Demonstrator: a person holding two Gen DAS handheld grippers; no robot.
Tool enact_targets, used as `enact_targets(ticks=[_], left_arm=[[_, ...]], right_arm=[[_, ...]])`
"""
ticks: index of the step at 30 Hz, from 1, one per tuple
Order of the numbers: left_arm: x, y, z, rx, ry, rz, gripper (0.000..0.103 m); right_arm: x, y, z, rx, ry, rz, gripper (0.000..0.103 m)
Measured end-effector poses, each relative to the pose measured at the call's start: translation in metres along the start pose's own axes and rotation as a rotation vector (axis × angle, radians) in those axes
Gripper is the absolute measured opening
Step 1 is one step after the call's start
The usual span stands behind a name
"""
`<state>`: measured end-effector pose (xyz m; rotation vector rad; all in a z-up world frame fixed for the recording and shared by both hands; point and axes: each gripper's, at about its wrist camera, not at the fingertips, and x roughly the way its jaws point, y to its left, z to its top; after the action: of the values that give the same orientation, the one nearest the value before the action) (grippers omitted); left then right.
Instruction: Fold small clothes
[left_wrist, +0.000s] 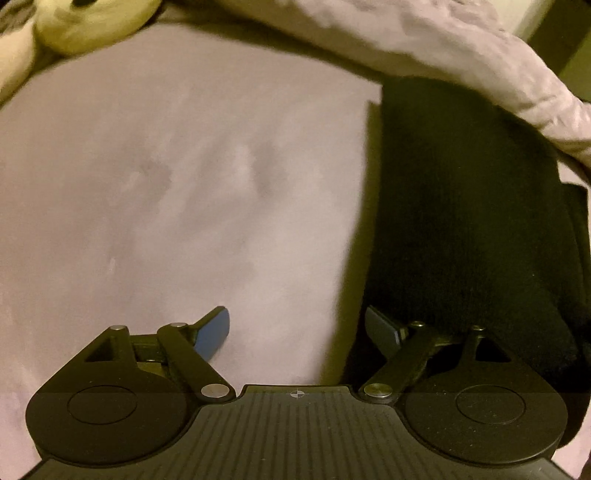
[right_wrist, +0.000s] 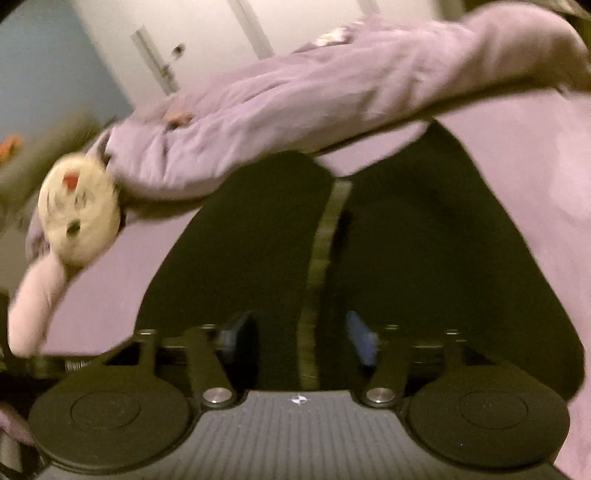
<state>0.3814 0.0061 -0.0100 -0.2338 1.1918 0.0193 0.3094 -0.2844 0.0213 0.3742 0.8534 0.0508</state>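
Note:
A black garment (left_wrist: 461, 221) lies flat on the lilac bed sheet (left_wrist: 147, 184), at the right of the left wrist view. My left gripper (left_wrist: 295, 321) is open and holds nothing. Its left finger hangs over bare sheet and its right finger sits at the garment's left edge. In the blurred right wrist view the same black garment (right_wrist: 240, 240) fills the middle, with a pale stripe (right_wrist: 325, 251) running down it. My right gripper (right_wrist: 299, 326) hangs just above the garment, open, its blue pads standing either side of the stripe with no cloth pinched.
A crumpled lilac duvet (left_wrist: 443, 44) (right_wrist: 295, 92) lies along the far side and overlaps the garment's far edge. A cream plush toy (left_wrist: 85, 26) (right_wrist: 79, 218) rests at the far left. Beyond the bed are a white door (right_wrist: 166, 55) and a wall.

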Motion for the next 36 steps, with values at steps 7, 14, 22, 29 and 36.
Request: enact_targets(ticks=[7,14,22,29,36], left_arm=[[0.003,-0.002,-0.003,-0.003,0.003,0.026,0.085],[0.004,-0.004,-0.002,0.002,0.005,0.027,0.084],[0.002,-0.005,-0.009,-0.002,-0.008,0.041,0.084],[-0.022,-0.006,-0.009,-0.033,-0.042,-0.017,0.085],[-0.032,-0.040,-0.010,0.048,-0.071,-0.081,0.087]], right_arm=[[0.029,-0.032,0.000,0.224,0.124,0.196,0.063],[0.038,-0.025,0.000,0.199,0.141,0.273,0.035],[0.061,-0.025,0.002,0.285,0.175,0.317,0.031],[0.008,0.030,0.042,-0.125,-0.041,0.160,0.020],[-0.015,0.025,0.067,-0.447,-0.183,-0.155,0.020]])
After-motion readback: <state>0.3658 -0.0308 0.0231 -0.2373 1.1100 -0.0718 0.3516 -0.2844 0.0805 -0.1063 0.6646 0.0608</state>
